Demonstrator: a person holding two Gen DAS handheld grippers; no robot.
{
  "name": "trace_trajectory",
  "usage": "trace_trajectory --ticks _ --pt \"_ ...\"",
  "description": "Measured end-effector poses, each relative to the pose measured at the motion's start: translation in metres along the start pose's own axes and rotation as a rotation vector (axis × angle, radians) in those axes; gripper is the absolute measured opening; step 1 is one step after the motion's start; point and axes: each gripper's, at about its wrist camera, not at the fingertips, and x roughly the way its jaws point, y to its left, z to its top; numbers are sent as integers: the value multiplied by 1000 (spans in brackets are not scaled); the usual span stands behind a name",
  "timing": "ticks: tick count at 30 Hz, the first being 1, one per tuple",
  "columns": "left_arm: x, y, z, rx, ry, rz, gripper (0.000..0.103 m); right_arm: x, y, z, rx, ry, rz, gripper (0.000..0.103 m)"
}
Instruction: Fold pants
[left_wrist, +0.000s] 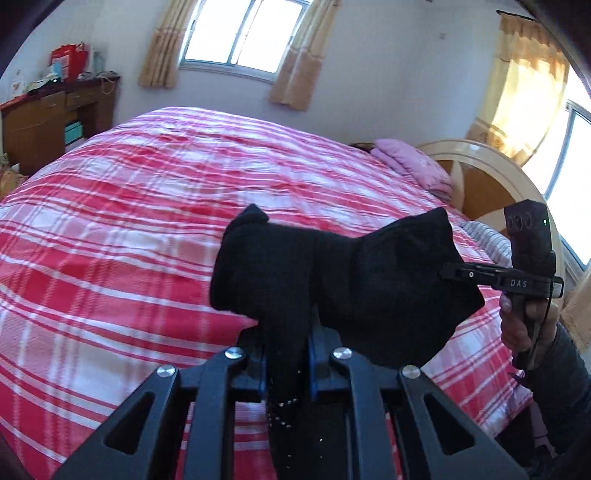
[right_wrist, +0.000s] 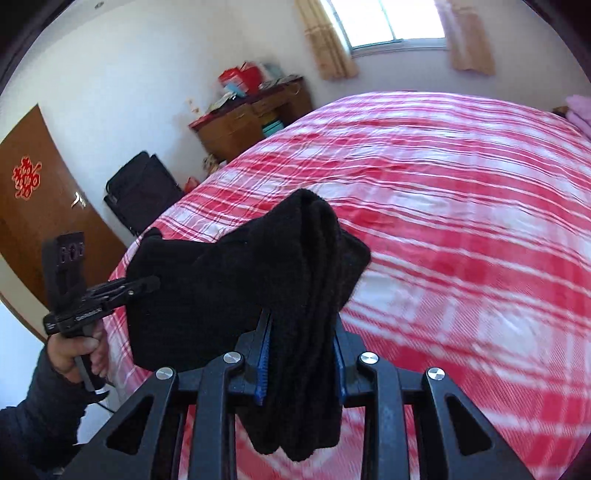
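- My left gripper (left_wrist: 286, 354) is clamped on a bunch of the black pants (left_wrist: 332, 280), the cloth pinched between its blue pads.
- My right gripper (right_wrist: 303, 354) is clamped on another thick bunch of the same pants.
- The pants hang between the two grippers, lifted above the red plaid bed (left_wrist: 129, 221).
- A pink pillow (left_wrist: 413, 166) lies by the headboard (left_wrist: 480, 177).

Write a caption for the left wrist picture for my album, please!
Two grippers, left gripper and right gripper, lift black pants above a red plaid bed.
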Motion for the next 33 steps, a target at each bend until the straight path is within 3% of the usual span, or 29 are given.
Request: trace_trajectory --ticks 6,7,8,10,12,14,25,28,33 --pt "30 39 -14 -50 59 45 20 51 -12 2 59 -5 47 29" --pt "38 45 -18 -69 62 52 26 57 -17 -1 85 9 45 30" --pt "41 48 -21 -78 58 58 38 63 -25 -5 109 22 32 31" --pt "44 51 -26 -89 43 86 52 69 -39 -13 146 34 14 47" --pt "43 46 -27 -62 40 109 55 69 -53 -17 192 35 15 59" --pt "41 41 -25 -37 40 155 75 67 -58 -19 206 34 13 60" --pt "24 38 -29 -12 59 256 81 25 -55 -30 154 -3 -118 62" --pt "9 30 -31 15 54 281 81 -4 -49 -37 110 -37 -195 62" --pt "-15 6 -31 65 19 254 81 -65 -35 -59 62 -105 -196 62"
